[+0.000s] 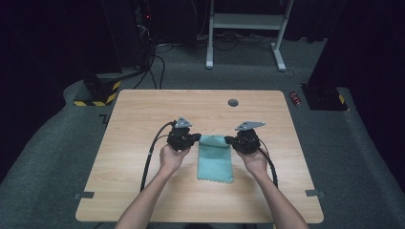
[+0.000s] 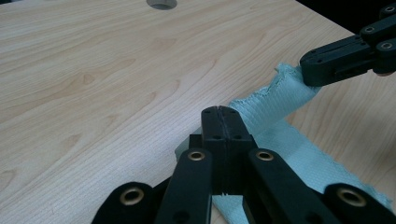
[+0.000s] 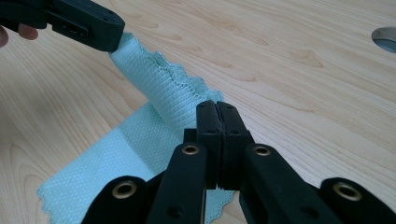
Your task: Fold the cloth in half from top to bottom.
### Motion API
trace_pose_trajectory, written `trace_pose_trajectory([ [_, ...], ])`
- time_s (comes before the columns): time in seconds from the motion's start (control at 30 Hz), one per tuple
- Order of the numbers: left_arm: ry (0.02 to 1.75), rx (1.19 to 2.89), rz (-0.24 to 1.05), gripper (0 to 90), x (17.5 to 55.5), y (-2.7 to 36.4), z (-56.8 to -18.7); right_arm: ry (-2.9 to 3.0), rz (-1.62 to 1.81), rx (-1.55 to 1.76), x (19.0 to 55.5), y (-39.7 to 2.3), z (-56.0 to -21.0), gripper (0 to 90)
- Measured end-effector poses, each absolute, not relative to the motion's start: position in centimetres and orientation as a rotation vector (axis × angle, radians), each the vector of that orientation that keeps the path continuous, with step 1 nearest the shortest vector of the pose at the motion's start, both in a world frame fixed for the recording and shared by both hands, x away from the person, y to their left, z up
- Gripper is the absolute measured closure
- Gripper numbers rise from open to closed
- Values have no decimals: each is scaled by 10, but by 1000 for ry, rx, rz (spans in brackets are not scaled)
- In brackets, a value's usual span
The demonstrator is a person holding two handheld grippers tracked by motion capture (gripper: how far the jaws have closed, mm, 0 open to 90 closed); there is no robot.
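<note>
1. Wooden table (image 1: 143,157): light-grained top with a round grey cable port (image 1: 233,102) near its far edge; a person's two forearms enter from the near side.
2. Teal cloth (image 1: 215,160): a folded microfibre cloth with a scalloped hem, lying at mid-table between the two hands. Its near portion rests flat on the wood; its far edge is lifted off the surface and stretched between the grippers.
3. Left gripper (image 1: 197,138): jaws clenched on the far left corner of the cloth, the fabric pinched at the tips, as its own view shows (image 2: 219,112).
4. Right gripper (image 1: 230,140): jaws likewise clamped on the far right corner (image 3: 215,106), so that the raised hem spans from one gripper to the other.
</note>
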State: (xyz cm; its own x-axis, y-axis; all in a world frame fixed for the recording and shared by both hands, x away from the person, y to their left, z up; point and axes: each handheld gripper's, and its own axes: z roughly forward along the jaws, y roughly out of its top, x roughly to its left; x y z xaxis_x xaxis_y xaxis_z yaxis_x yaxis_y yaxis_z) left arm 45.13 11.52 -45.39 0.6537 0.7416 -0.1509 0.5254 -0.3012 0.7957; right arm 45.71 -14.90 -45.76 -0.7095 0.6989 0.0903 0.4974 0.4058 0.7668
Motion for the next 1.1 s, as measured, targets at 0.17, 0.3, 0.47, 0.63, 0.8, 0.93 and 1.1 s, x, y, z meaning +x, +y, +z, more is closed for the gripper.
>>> trace_pose_trajectory([
  [0.17, 973, 1980, 299, 900, 447, 114, -453, 2420, 1201, 1061, 455, -152, -458, 892],
  [0.3, 960, 1974, 287, 900, 442, 115, -452, 2424, 1207, 1038, 452, -154, -458, 892],
  [0.47, 948, 1969, 274, 900, 436, 115, -452, 2427, 1221, 1027, 449, -157, -456, 892],
  [0.63, 944, 1971, 270, 900, 433, 115, -453, 2429, 1239, 1039, 445, -160, -458, 892],
  [0.8, 938, 1973, 268, 900, 429, 116, -454, 2431, 1251, 1037, 443, -160, -459, 892],
  [0.93, 931, 1976, 262, 900, 426, 116, -455, 2434, 1265, 1037, 440, -161, -460, 891],
  [1.1, 921, 1995, 258, 900, 422, 114, -457, 2438, 1262, 1039, 437, -162, -460, 891],
])
